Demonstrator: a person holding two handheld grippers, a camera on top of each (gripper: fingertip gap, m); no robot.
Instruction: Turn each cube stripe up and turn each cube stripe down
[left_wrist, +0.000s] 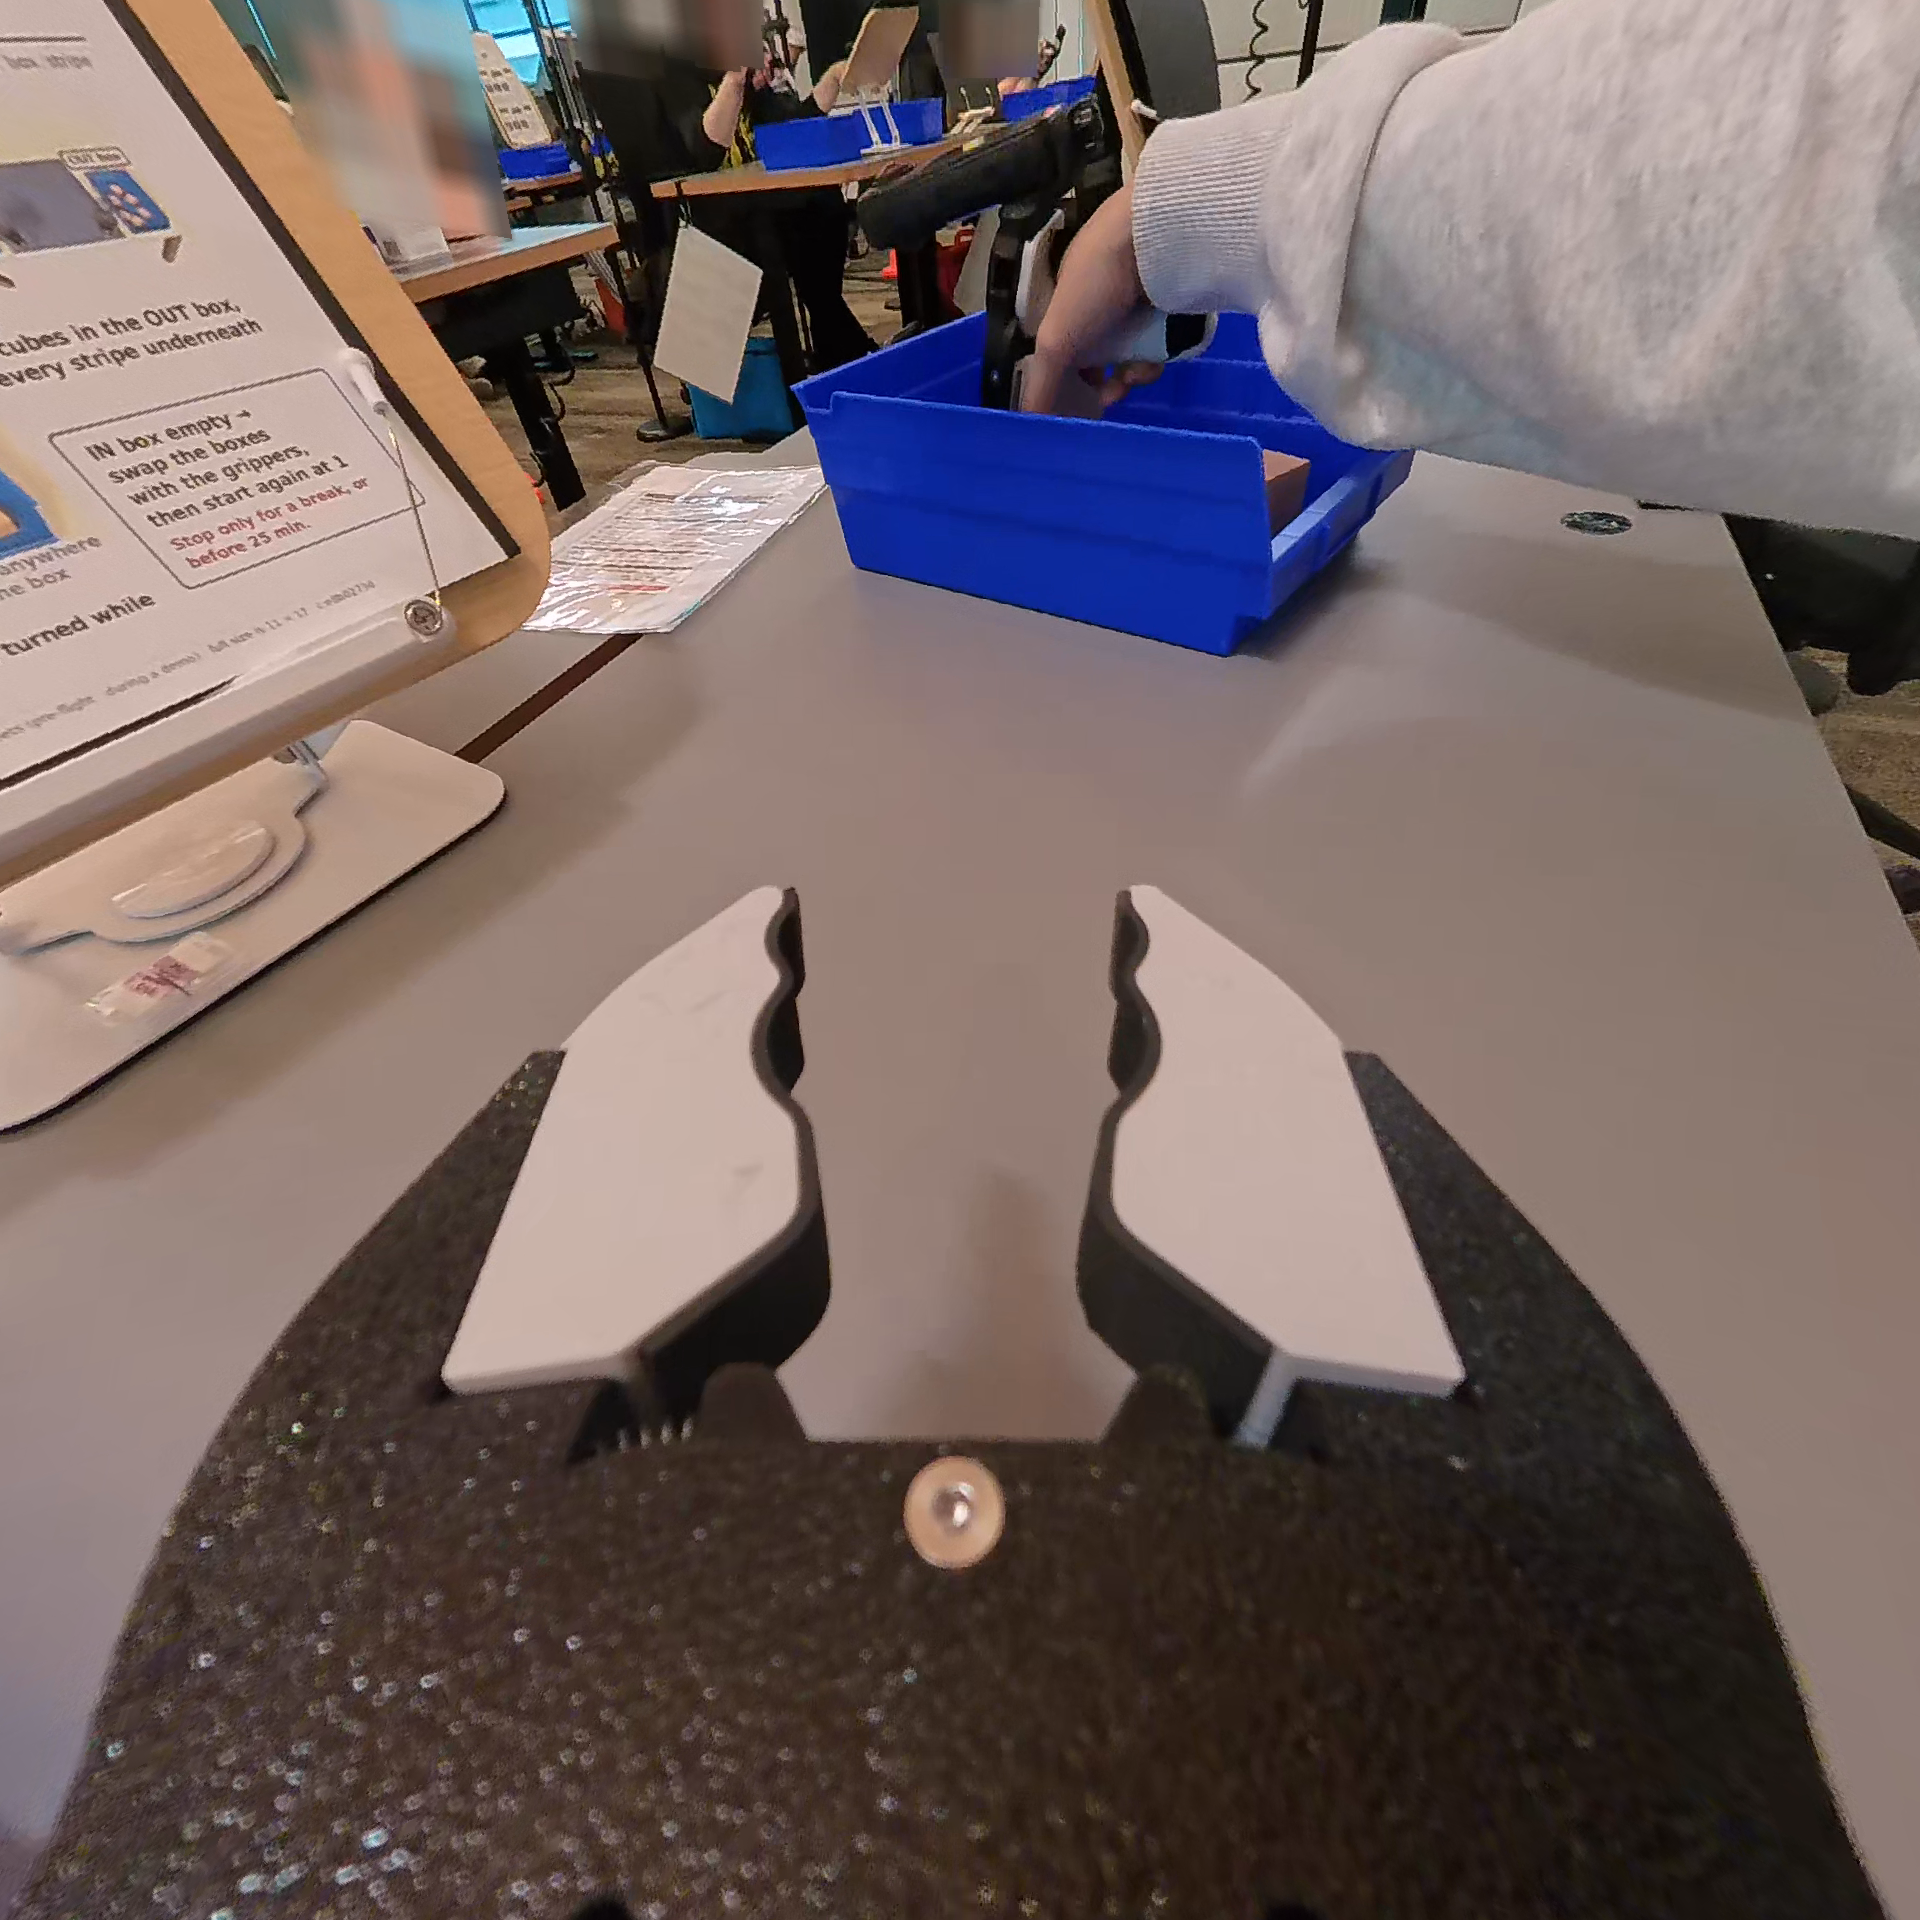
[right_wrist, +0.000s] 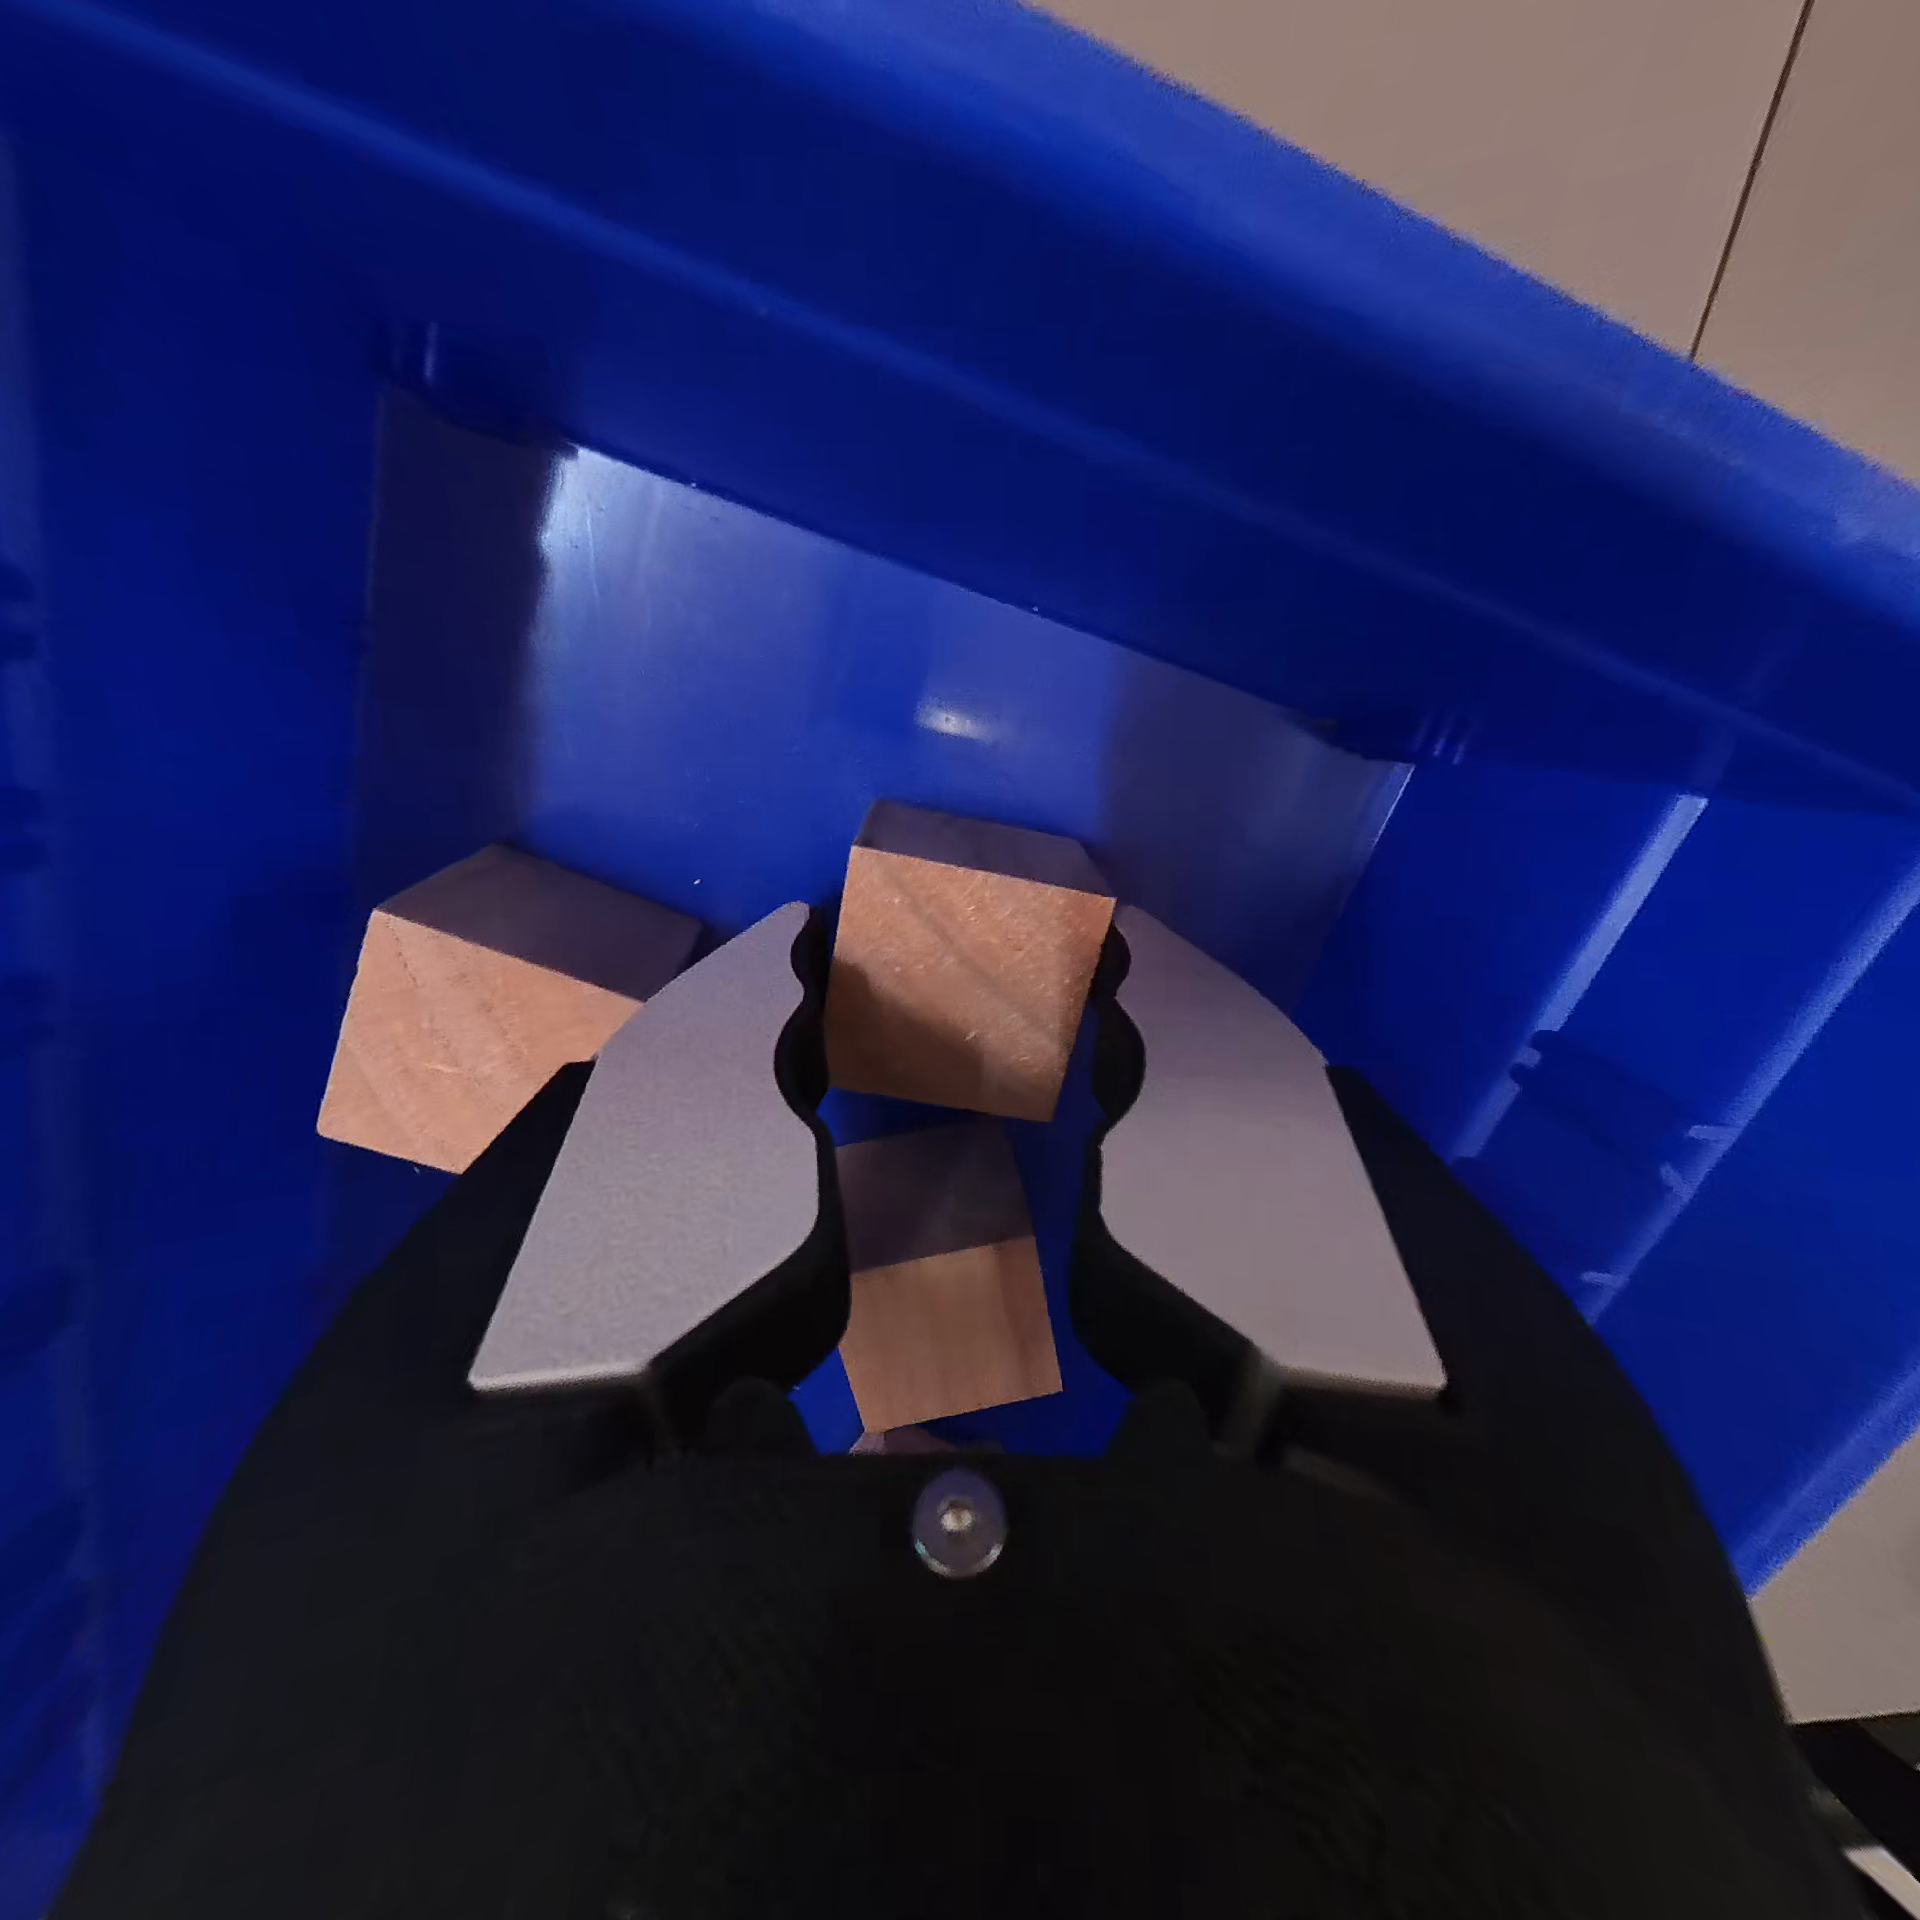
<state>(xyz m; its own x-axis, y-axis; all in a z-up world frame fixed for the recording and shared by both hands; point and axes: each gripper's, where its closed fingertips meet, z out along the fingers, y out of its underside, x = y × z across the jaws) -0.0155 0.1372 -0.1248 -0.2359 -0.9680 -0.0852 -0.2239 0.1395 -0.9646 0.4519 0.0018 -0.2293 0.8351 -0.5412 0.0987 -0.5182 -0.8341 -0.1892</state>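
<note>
The blue bin (left_wrist: 1049, 540) is sitting at one o'clock on the grey table (left_wrist: 935, 748), holding the cubes. The right gripper (right_wrist: 966, 987) is reaching in, its fingers closing against a wooden cube (right_wrist: 966, 987); two more cubes (right_wrist: 468, 1018) are lying at nine and six o'clock. The left gripper (left_wrist: 956, 997) is idling, spread wide and holding nothing. No stripe is showing, so progress is looking early and hard to judge.
</note>
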